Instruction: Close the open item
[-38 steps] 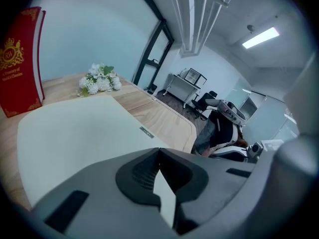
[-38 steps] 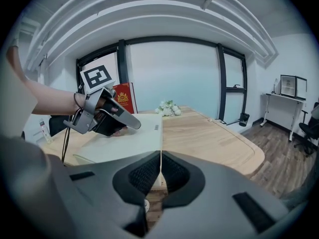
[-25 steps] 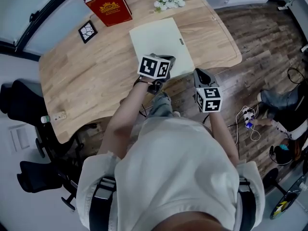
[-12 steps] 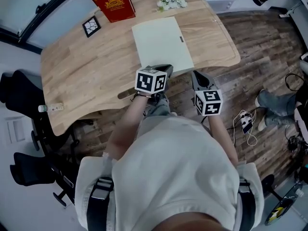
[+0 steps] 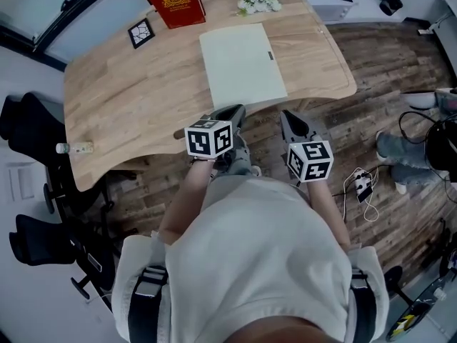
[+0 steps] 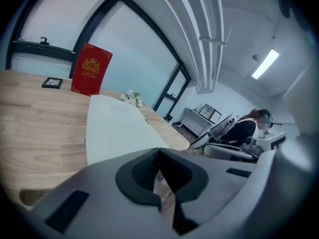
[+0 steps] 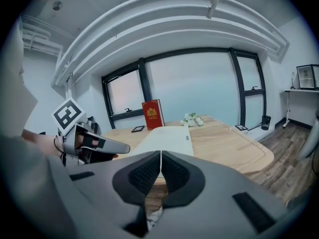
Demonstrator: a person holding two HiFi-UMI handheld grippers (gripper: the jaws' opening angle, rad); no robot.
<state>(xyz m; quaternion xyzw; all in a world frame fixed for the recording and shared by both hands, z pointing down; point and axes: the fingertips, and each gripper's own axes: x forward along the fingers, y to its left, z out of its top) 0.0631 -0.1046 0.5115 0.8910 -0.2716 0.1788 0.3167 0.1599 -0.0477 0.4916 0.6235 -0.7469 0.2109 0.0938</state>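
The open item looks already closed. A pale folder (image 5: 241,63) lies flat on the desk (image 5: 128,98), one plain cover facing up and no second leaf spread beside it. It could be a slim case rather than a folder, since the head view is too coarse to say. It sits on the right half of the desk. Its near corner comes close to the desk's near edge, and its far end points toward the flowers (image 5: 258,1) at the far edge. A small dark tab shows along its right side. A red book (image 5: 175,2) stands at the far edge to the left of the flowers, well apart from the folder. A black-and-white marker tile (image 5: 141,32) lies near the book. As far as the pictures show, nothing is left to shut, and what remains, if anything, is only to finish.

The left tongs (image 5: 235,110) are fully closed. In the left gripper view the dark pads meet along a thin seam with nothing between them, and only floor shows through the notch below. The right tongs (image 5: 287,116) are closed the same way, pads pressed together and empty. Both hang just past the desk's near edge, over the floor in front of the person. They point toward the folder but touch neither it nor the desk.
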